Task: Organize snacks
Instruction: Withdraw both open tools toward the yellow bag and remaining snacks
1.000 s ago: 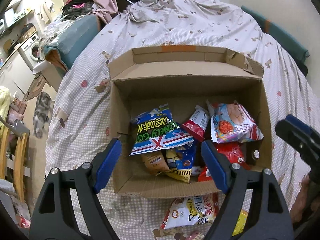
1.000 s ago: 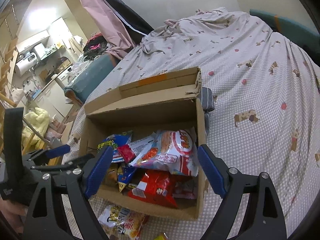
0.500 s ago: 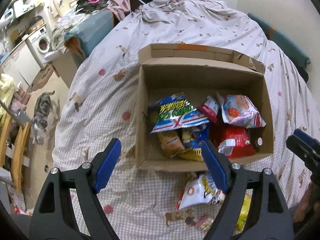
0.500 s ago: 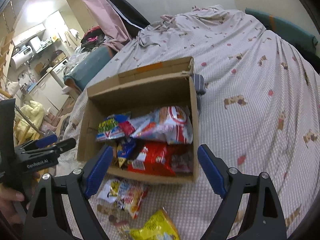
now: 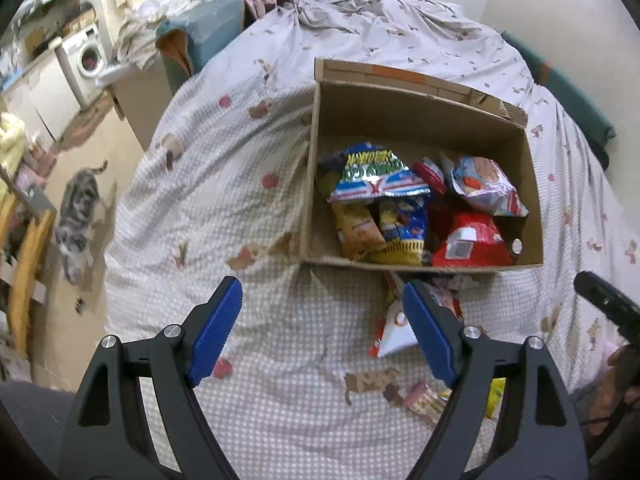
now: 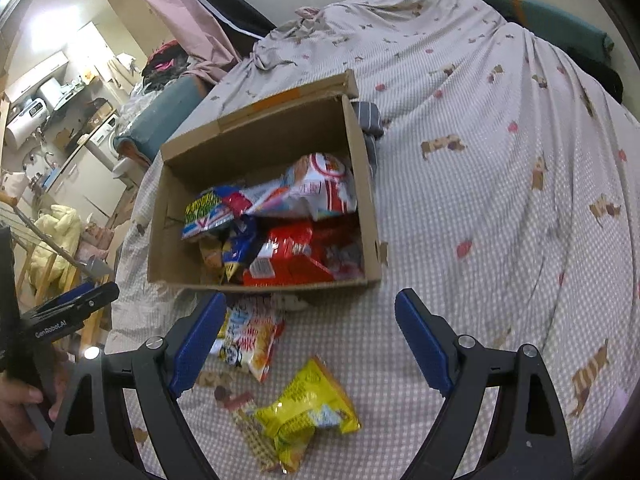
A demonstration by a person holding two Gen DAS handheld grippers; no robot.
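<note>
An open cardboard box (image 5: 416,120) (image 6: 260,140) sits on the bed with several snack bags inside: a blue-green bag (image 5: 372,174), a red bag (image 5: 472,240) and a white-pink bag (image 6: 320,188). In front of the box lie a white-orange bag (image 6: 250,336), a yellow bag (image 6: 308,412) and a small striped pack (image 6: 252,428). My left gripper (image 5: 322,340) hangs open over bare bedspread left of these loose bags. My right gripper (image 6: 308,340) is open above them, with nothing between its fingers.
The bed is covered by a checked bedspread (image 6: 500,200) with small animal prints. A grey cat (image 5: 78,216) stands on the floor at the left, beside wooden furniture (image 5: 24,264). A washing machine (image 5: 86,62) and piled clothes are further back. A dark striped cloth (image 6: 370,118) lies behind the box.
Both grippers have drawn back from the box toward the bed's near side. The box now sits farther up in both views, and the loose bags in front of it have come into sight.
</note>
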